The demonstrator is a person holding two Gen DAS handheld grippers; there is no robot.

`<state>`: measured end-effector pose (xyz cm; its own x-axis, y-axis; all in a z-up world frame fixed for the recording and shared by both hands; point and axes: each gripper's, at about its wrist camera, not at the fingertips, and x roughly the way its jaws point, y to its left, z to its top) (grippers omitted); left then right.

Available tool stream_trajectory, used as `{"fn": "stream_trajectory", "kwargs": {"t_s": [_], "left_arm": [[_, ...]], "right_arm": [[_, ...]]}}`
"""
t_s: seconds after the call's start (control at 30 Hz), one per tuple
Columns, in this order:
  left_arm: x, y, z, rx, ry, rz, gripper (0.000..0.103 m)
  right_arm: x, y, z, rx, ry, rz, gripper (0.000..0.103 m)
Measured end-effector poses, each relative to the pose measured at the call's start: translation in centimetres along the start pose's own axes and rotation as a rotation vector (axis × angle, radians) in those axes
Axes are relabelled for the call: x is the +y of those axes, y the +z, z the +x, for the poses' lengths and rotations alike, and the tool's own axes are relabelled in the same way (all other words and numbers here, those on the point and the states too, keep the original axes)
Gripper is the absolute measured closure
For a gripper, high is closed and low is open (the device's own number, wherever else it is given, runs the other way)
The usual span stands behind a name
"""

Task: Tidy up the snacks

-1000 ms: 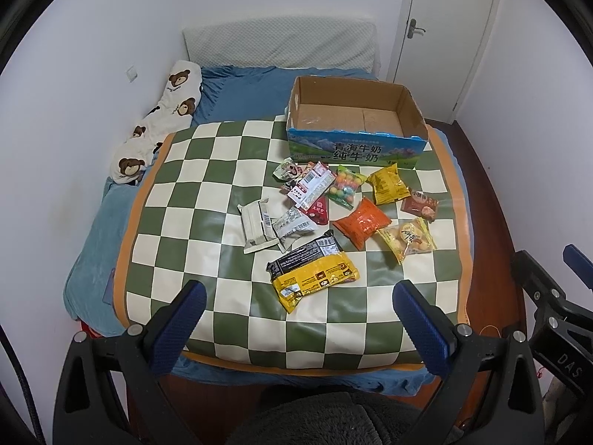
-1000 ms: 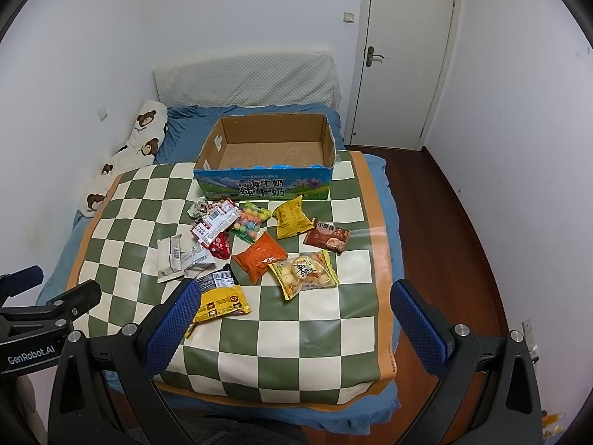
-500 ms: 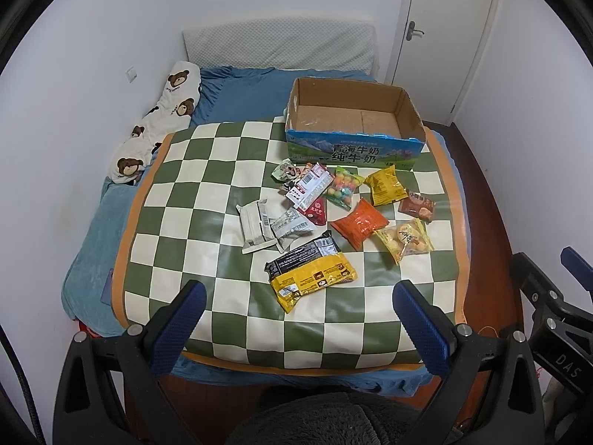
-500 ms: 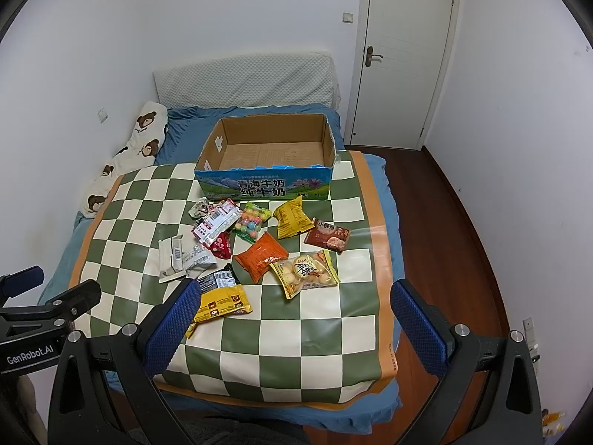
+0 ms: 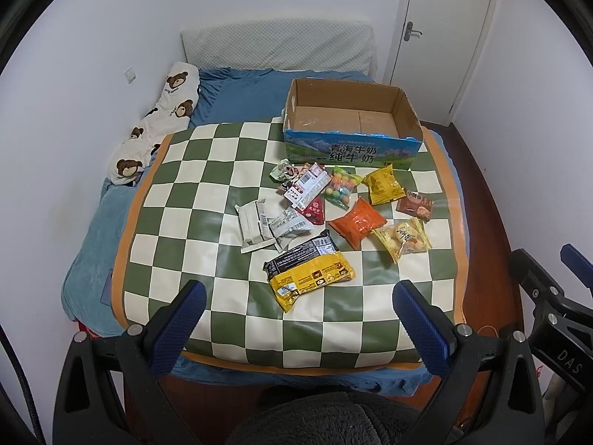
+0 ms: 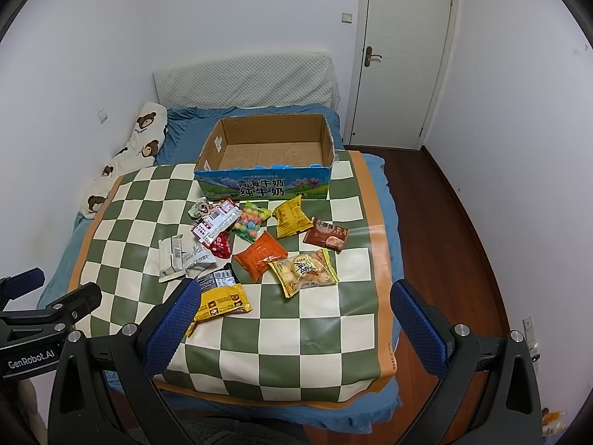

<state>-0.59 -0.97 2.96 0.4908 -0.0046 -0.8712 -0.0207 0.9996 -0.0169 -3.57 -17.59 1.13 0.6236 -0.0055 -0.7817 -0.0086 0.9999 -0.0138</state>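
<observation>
Presently: my left gripper (image 5: 296,307) and right gripper (image 6: 294,306), both wide, empty, short of the mat (image 5: 207,185). Snacks (image 5: 333,215) scattered before the empty box (image 5: 352,148). Advice: take nearest yellow-black packet (image 5: 309,269) by its edge.

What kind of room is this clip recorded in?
A bedroom, most likely: a bed with blue bedding, a bear-print pillow along the wall, and a closed white door. A checkered mat on the bed serves as the work surface.
</observation>
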Motion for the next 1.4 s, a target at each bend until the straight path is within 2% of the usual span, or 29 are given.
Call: {"fn": "stream_trajectory", "kwargs": {"t_s": [0.87, 1.07, 1.13, 1.2, 1.3, 1.4], "left_arm": [[-0.9, -0.2, 0.1, 0.020, -0.004, -0.003, 0.000], [-0.5, 0.4, 4.0, 0.026, 0.029, 0.021, 0.000], [-0.8, 0.6, 6.0, 0.014, 0.052, 0.072, 0.000], [-1.3, 0.7, 9.1, 0.031, 0.091, 0.165, 0.000], [-2.1, 0.4, 15.3, 0.125, 0.127, 0.333, 0.000], [-2.8, -0.1, 22.0, 0.266, 0.067, 0.462, 0.000]], "right_arm": [[-0.2, -0.1, 0.2, 0.014, 0.013, 0.011, 0.000], [-0.3, -0.3, 1.9, 0.052, 0.037, 0.043, 0.000], [-0.6, -0.5, 3.7, 0.097, 0.059, 0.069, 0.000], [-0.6, -1.1, 6.5, 0.164, 0.111, 0.115, 0.000], [-1.0, -2.3, 11.4, 0.264, 0.171, 0.158, 0.000], [-1.3, -4.0, 17.4, 0.373, 0.204, 0.194, 0.000]]}}
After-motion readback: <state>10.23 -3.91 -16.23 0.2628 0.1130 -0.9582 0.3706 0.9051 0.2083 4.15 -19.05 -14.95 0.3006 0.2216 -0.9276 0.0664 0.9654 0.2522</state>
